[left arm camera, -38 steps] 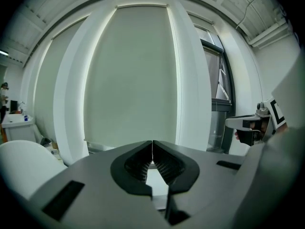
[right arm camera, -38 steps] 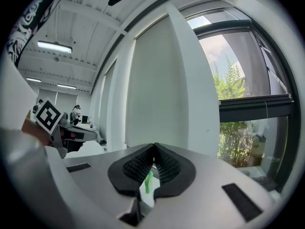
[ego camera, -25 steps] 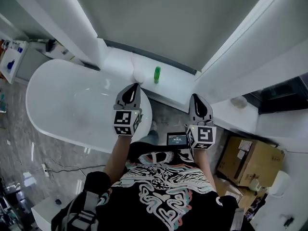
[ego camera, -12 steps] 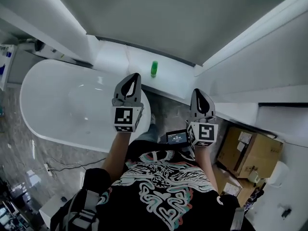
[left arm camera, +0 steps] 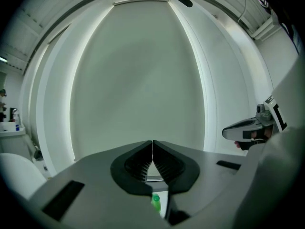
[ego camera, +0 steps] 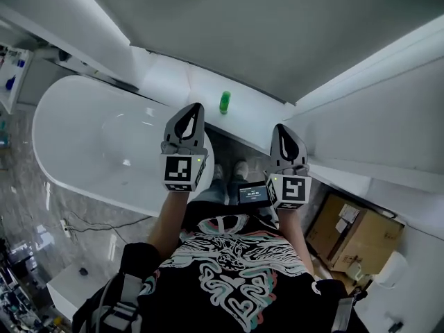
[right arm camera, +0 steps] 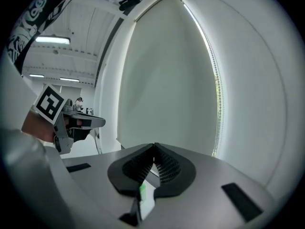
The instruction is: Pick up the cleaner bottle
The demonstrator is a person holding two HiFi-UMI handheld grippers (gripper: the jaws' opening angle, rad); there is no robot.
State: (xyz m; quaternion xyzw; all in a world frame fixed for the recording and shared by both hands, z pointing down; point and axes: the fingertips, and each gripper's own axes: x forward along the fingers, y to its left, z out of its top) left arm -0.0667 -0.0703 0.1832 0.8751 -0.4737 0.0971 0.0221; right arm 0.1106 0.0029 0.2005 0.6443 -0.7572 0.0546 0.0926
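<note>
Jaws on the left gripper pressed together tip to tip, gripping nothing; likewise on the right gripper, closed and empty. Holds both grippers out in front of the chest, side by side and apart, pointing away from the body. Has the left gripper over the near rim of the white bathtub, at its rounded end, and the right gripper off that end of the bathtub, above the grey floor. Cleaner bottle, small and green, upright on the white ledge just past the bathtub's end, ahead of both grippers and touched by neither. In the left gripper view, visible as a green cap low beneath the closed jaws; in the right gripper view, only as a thin green sliver under them. Stands with both shoes on the floor beside the bathtub's end. Wears a small lit screen at the waist. Cardboard box on the floor, well away from the bathtub, beyond the right gripper.
</note>
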